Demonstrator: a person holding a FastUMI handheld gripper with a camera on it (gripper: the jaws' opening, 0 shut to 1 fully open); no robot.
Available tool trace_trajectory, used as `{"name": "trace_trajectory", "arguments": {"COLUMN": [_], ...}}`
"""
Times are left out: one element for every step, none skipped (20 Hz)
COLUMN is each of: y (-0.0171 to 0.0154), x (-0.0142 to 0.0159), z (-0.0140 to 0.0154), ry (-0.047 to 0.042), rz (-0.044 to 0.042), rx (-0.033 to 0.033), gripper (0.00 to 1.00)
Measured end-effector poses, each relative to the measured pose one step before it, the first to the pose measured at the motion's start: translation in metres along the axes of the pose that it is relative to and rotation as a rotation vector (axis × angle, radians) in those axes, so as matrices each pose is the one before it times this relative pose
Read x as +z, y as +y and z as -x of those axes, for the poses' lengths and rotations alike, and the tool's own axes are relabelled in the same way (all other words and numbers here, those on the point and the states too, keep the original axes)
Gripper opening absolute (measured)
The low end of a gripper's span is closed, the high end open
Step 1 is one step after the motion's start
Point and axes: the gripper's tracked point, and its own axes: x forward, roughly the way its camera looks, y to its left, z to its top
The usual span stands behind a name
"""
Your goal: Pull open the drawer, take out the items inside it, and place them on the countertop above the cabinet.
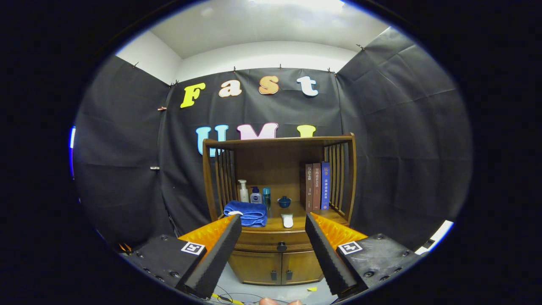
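A wooden cabinet (pixel 279 186) stands against the booth's wall, straight beyond my fingers. Its drawer (pixel 271 241) is pushed in, with a dark round knob (pixel 281 246) at its middle. The countertop (pixel 296 223) lies just above the drawer. My gripper (pixel 273 228) is open, some way short of the cabinet, and the knob shows in the gap between the fingers. Nothing is held. What lies inside the drawer is hidden.
On the countertop lie a folded blue towel (pixel 246 213), three bottles (pixel 254 194), a small blue lidded pot (pixel 284 201), a white oblong object (pixel 287 220) and three upright books (pixel 317 186). Two lower doors (pixel 277 267) sit under the drawer. Cables (pixel 224 296) lie on the floor.
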Motion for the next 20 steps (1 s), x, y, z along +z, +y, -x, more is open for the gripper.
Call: {"name": "trace_trajectory", "arguments": {"y": [-0.00405, -0.00005, 0.00075, 0.00057, 0.00146, 0.00081, 0.00049, -0.00041, 0.00014, 0.00203, 0.00110, 0.00074, 0.00050, 0.00011, 0.00189, 0.00169, 0.00034, 0.00067, 0.00053, 0.00096], "x": [0.00507, 0.00240, 0.00190, 0.00069, 0.00003, -0.00024, -0.00061, -0.00041, 0.00014, 0.00025, 0.00013, 0.00125, -0.00018, -0.00053, 0.00054, -0.00067, 0.00039, 0.00082, 0.00098, -0.00005], "z": [0.00157, 0.00130, 0.00052, 0.00054, -0.00014, 0.00029, -0.00108, 0.00025, 0.00002, -0.00028, 0.00045, -0.00027, -0.00003, -0.00068, -0.00075, -0.00018, 0.00010, -0.00067, -0.00044, 0.00050], "ry": [-0.01377, -0.00993, -0.00619, -0.00326, -0.00056, -0.00058, 0.00200, 0.00018, -0.00123, -0.00119, 0.00029, -0.00427, 0.00219, -0.00117, -0.00010, 0.00192, -0.00052, -0.00118, -0.00062, 0.00042], "rz": [0.00189, -0.00315, -0.00896, -0.00931, -0.00497, -0.00358, 0.00296, 0.00293, 0.00134, -0.00164, -0.00244, -0.00204, 0.00125, -0.00059, -0.00143, -0.00075, -0.00182, -0.00177, -0.00320, -0.00387], "rx": [-0.00591, -0.00088, 0.00166, 0.00509, 0.00712, 0.00554, 0.00540, 0.00030, 0.00130, 0.00420, 0.00227, -0.00015, 0.00152, 0.00208, 0.00394, 0.00404, 0.00064, 0.00101, 0.00170, 0.00186], "gripper": [0.98, 0.98, 0.99, 0.99, 0.99, 0.99, 0.99, 0.99, 0.99, 0.99, 0.99, 0.99, 0.99, 0.99, 0.99, 0.99, 0.99, 0.99, 0.99, 0.99]}}
